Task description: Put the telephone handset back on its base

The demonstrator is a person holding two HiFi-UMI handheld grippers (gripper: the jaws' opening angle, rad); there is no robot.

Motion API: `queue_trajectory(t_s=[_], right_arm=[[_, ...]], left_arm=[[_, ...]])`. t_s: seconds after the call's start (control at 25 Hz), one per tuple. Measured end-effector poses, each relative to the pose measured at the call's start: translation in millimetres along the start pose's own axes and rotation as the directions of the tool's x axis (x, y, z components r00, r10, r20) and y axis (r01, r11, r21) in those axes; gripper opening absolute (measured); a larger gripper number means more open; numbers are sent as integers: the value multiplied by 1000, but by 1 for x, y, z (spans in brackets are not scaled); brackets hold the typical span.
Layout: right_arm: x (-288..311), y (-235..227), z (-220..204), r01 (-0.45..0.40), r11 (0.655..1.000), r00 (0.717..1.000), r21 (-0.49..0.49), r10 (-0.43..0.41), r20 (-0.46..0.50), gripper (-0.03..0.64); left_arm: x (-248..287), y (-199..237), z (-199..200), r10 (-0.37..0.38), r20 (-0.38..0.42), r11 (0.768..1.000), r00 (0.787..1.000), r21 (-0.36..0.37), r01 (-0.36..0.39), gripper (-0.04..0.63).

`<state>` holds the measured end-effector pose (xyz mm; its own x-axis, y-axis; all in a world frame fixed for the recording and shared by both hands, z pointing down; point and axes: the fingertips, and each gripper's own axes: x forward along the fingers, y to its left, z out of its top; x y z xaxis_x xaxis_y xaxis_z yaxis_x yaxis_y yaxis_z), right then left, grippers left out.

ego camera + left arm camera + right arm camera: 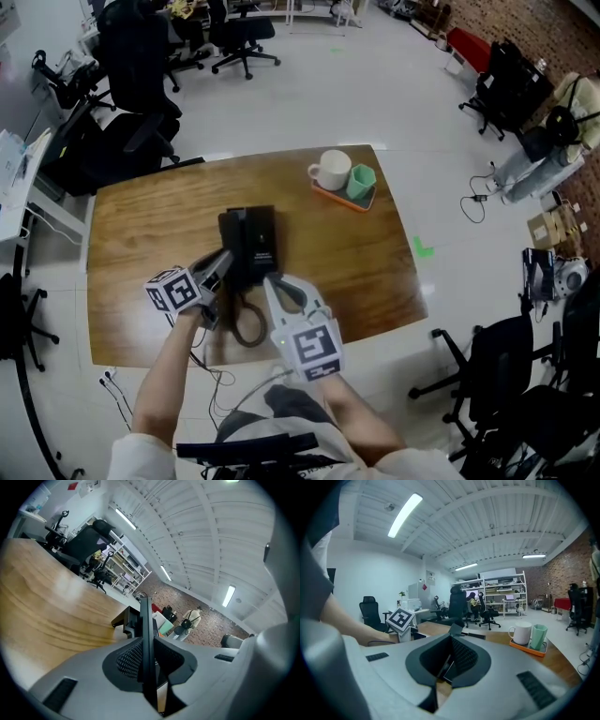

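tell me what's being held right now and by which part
The left claw grips something thin and black, probably the telephone handset; which part of it cannot be told. The right claw holds nothing.

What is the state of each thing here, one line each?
handset: clamped in left hand-held gripper, by the base.
base: flat on table.
right hand-held gripper: shut, empty.
mug: upright on tray.
green cup: upright on tray.
cord: slack loop on table.

Office: swivel chairs (pixel 239 37), desks (pixel 23 192), storage shelves (pixel 501 590).
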<state>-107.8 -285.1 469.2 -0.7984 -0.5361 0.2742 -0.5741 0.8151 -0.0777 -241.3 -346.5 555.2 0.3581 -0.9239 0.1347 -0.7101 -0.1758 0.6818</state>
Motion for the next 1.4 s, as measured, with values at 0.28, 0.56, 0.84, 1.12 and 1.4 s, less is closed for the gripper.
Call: queue_trajectory(t_s=[0.28,0.56,0.84,1.12,1.4], right_arm=[[9,-2,-5,-11,1000,1000,10,11,-14,3],[17,-7,-16,-18,1000,999,-5,17,-47,3],[16,-9,-25,-18,1000,998,12,19,-64,3],[17,-12,-26,-20,1000,998,24,21,-64,3],[20,-6,-27,-43,999,997,27,45,-66,3]], left_arm=[[13,5,4,-76,0,996,997,-47,76,67],[22,13,7,-143,-7,982,990,-122,141,67],[27,13,7,-216,-7,962,976,-176,211,69],[29,17,6,-234,-3,950,972,-214,228,80],[27,21,3,-172,-31,969,985,-187,163,104]])
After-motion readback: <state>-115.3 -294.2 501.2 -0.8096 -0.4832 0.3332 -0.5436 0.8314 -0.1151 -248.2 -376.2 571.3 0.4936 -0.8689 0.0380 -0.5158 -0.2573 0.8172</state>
